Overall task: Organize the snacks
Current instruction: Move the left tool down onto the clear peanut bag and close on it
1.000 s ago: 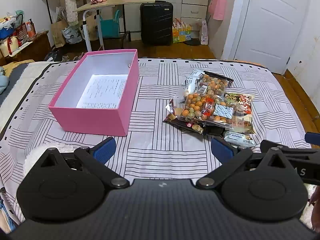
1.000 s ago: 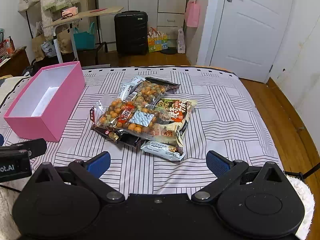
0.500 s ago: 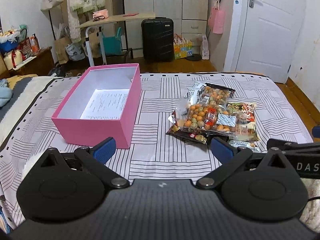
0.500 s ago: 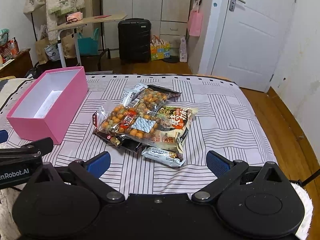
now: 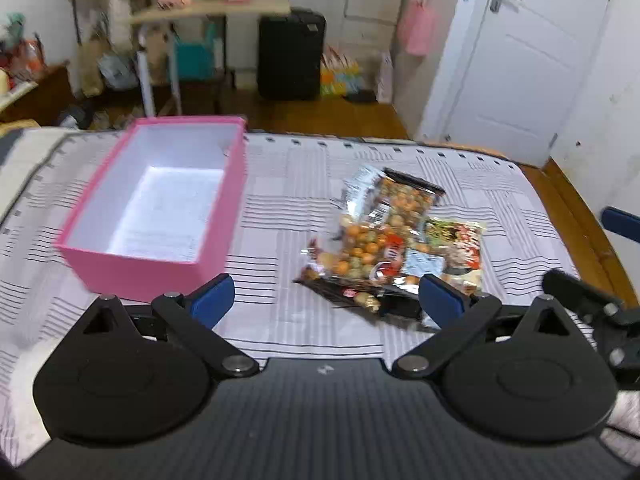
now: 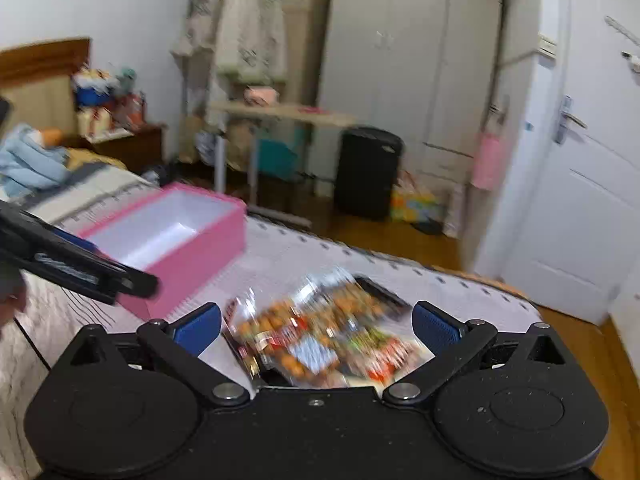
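A pile of snack bags (image 5: pixel 394 246) lies on the striped bedspread (image 5: pixel 288 184), right of an open pink box (image 5: pixel 160 208) with a white inside. My left gripper (image 5: pixel 326 300) is open and empty, held over the bed near the box's front corner. My right gripper (image 6: pixel 316 322) is open and empty, close above the blurred snack pile (image 6: pixel 320 340). The pink box (image 6: pixel 172 240) shows at its left, behind the left gripper's body (image 6: pixel 76 268).
A black suitcase (image 5: pixel 290 54), a small desk (image 5: pixel 208 12) and bags stand on the wooden floor beyond the bed. A white door (image 5: pixel 520 56) is at the right. The bed's far edge (image 5: pixel 360 142) runs behind the box.
Both grippers have tilted upward and moved; the right one has come forward and low over the snack pile and swung left. Both views are now blurred. Jaws stay open.
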The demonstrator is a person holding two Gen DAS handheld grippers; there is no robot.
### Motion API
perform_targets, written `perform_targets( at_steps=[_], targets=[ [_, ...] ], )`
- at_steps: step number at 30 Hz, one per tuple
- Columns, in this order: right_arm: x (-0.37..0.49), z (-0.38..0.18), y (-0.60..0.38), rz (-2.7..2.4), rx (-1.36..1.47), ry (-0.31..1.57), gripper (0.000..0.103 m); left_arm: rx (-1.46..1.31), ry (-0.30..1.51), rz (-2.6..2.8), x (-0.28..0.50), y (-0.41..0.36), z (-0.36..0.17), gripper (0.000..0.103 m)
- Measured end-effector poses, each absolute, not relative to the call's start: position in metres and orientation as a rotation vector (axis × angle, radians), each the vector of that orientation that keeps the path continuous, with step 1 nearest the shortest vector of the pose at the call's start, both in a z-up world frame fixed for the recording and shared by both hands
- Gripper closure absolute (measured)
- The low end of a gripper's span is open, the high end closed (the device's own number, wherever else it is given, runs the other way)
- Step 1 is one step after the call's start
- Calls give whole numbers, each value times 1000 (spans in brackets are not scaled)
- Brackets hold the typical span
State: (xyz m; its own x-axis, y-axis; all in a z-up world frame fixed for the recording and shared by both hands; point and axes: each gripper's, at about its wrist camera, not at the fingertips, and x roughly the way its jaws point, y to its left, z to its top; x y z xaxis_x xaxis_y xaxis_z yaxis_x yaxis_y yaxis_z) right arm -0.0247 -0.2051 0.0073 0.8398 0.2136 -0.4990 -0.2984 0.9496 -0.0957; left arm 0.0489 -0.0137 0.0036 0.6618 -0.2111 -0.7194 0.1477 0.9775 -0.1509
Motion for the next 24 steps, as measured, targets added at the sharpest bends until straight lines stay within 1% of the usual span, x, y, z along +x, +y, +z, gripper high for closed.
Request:
perform_targets(
  at_steps=[4,7,10,11,14,17,20,22,24],
  targets=[
    [15,-12,-205,424,-226,608,0,-104,887,-198,86,-30,-4,8],
    [33,-37,-191,572,-411,620,0,-190,954,-205,112,-37,-20,10],
    [44,-61,-171,632,-603,612,0,-254,1009,-205,131,-49,-47,17],
    [47,-66,-168,647,-623,616,0,-272,1017,-196,134,-53,-57,22],
    [77,-81,-164,712,-597,683,1,-285,1039,-194,146,-66,-88,30],
    [107,-97,-169,745,-560,758,1,-272,1009,-179,150,-69,-108,31],
    [116,-111,-170,761,-577,760,1,-253,974,-171,152,-69,-122,31],
    [116,-118,-173,772,-569,748,0,-286,1002,-197,156,-68,-130,31],
    [110,-125,-176,806,-556,741,0,-357,1050,-218,161,-66,-141,34]
  ],
)
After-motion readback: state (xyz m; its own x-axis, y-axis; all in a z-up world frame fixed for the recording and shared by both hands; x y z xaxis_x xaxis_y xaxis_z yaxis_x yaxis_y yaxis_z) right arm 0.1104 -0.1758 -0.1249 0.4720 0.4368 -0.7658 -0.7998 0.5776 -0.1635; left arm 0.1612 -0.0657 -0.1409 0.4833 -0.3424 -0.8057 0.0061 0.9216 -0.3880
